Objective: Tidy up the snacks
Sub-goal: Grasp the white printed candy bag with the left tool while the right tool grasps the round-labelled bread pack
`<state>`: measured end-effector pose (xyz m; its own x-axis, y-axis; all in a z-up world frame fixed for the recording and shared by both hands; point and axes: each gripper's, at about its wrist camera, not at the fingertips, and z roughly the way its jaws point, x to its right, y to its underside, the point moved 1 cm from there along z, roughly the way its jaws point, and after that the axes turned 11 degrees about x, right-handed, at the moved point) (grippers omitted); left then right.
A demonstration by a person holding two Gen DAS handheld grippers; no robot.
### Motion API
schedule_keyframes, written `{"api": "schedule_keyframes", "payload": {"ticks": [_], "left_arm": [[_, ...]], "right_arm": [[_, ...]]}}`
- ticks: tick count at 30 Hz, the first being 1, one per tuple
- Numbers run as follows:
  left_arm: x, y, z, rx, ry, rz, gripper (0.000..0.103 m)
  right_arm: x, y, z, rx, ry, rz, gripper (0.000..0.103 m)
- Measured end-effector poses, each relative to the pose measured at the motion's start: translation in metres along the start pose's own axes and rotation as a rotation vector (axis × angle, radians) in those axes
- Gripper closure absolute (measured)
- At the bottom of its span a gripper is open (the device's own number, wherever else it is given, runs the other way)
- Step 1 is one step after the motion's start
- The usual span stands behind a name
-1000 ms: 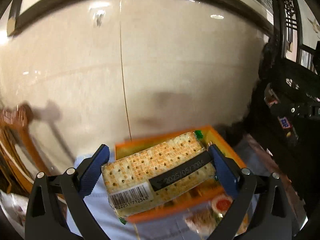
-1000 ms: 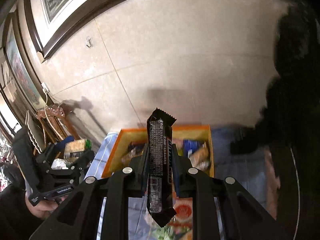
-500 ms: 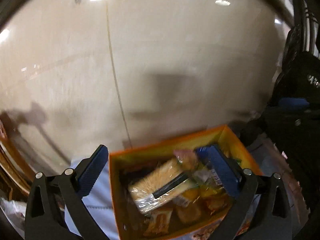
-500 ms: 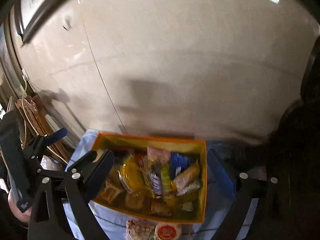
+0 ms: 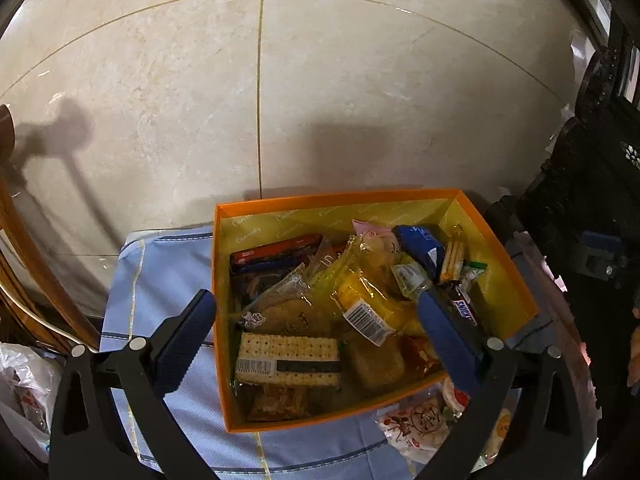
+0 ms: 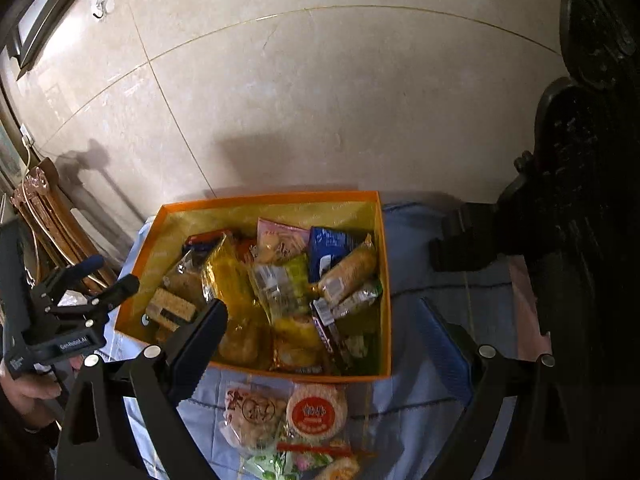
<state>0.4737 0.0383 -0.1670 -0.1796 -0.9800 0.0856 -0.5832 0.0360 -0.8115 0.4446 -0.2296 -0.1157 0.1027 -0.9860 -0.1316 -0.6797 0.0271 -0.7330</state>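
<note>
An orange box (image 5: 224, 360) (image 6: 384, 280) with a yellow lining stands on a blue cloth and holds several wrapped snacks. A cracker pack (image 5: 288, 360) lies at its near left; it also shows in the right wrist view (image 6: 170, 308). A dark chocolate bar (image 5: 460, 306) (image 6: 326, 332) lies at its right side. My left gripper (image 5: 316, 332) is open and empty above the box. My right gripper (image 6: 324, 340) is open and empty above the box's near right part. The left gripper also shows in the right wrist view (image 6: 104, 276), left of the box.
Loose snacks lie on the blue cloth (image 6: 420, 400) in front of the box: a clear bag of round cakes (image 6: 252, 416), a red-labelled round pack (image 6: 316, 412), and more below. A marble wall (image 5: 320, 100) is behind. Dark carved furniture (image 6: 580, 200) stands right, a wooden chair (image 5: 24, 280) left.
Both grippers opened and let go: the cracker pack dropped from the left one and the chocolate bar from the right one. Both now lie in the box. Both views tilted down.
</note>
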Motion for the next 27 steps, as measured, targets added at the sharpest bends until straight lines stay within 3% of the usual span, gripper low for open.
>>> {"api": "schedule_keyframes", "payload": {"ticks": [4, 7, 11, 14, 17, 22, 27], "left_arm": [[-0.002, -0.006, -0.024, 0.025, 0.036, -0.016, 0.004], [-0.004, 0.012, -0.052, 0.047, 0.074, 0.012, 0.004], [0.02, 0.094, -0.065, 0.051, 0.12, 0.244, 0.004], [0.038, 0.147, -0.055, -0.007, 0.148, 0.291, 0.004], [0.057, 0.175, -0.034, -0.05, 0.141, 0.257, 0.004], [0.08, 0.167, 0.0, -0.074, 0.135, 0.129, 0.005], [0.105, 0.164, 0.044, -0.14, 0.057, 0.202, 0.005]], "right_arm": [[-0.001, 0.011, -0.016, 0.011, -0.007, 0.001, 0.009], [0.006, 0.049, -0.025, -0.01, 0.008, 0.011, 0.009], [0.02, 0.129, -0.009, -0.124, 0.042, 0.073, 0.009], [0.026, 0.191, 0.007, -0.208, 0.063, 0.122, 0.012], [0.021, 0.218, 0.014, -0.23, 0.076, 0.112, 0.017], [0.004, 0.239, 0.024, -0.227, 0.113, 0.0, 0.017], [0.004, 0.249, 0.034, -0.219, 0.127, 0.01, 0.015]]}}
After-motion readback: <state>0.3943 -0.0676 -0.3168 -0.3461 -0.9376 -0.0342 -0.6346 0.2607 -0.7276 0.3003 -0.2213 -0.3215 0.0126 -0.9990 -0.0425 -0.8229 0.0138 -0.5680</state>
